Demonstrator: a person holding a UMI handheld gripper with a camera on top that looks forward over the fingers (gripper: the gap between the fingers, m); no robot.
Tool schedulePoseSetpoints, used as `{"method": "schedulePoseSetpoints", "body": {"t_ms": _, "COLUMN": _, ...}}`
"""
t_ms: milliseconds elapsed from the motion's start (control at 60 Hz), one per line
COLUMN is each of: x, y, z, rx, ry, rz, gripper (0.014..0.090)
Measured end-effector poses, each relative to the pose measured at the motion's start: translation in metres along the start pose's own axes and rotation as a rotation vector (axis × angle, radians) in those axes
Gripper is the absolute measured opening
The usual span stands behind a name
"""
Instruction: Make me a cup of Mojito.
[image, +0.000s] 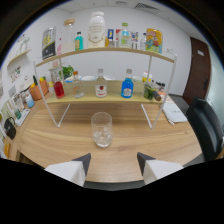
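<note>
We are holding the gripper (114, 167) low over the near edge of the wooden table (50, 142), its two fingers standing wide apart and gripping nothing; only bare tabletop is showing between the tips.

Just ahead of the fingers, on a line with the gap between them, the glass (102, 129) is standing upright on the table, its long axis vertical and its open mouth pointing straight up. It is looking clear, with what seems to be ice sitting in the bottom, though we cannot say for certain.

Beyond the glass, the white wire shelf rack (155, 102) is spanning the table. Its lower shelf is carrying a red bottle (59, 88), a clear bottle with a red label (101, 84) and a blue bottle (127, 85), all upright with necks pointing up, and some greenery (66, 71) is sitting behind the red bottle. The upper shelf is carrying more bottles and cartons, too small for us to read.

We are judging that the drink is at an early stage: the glass is set out and waiting, and no ingredient is in hand. The next move is calling for a reach over and past the glass to one bottle on the lower shelf, closing on its body without knocking its neighbours or the rack's legs.
</note>
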Motion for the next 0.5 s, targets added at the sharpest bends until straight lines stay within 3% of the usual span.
{"method": "schedulePoseSetpoints", "body": {"t_ms": 217, "x": 0.053, "y": 0.0, "z": -0.013, "rx": -0.01, "ry": 0.03, "rz": 0.011, "gripper": 0.0864}}
{"method": "schedulePoseSetpoints", "body": {"t_ms": 500, "x": 0.107, "y": -0.078, "z": 0.01, "rx": 0.101, "ry": -0.001, "rz": 0.0, "gripper": 0.0863}}
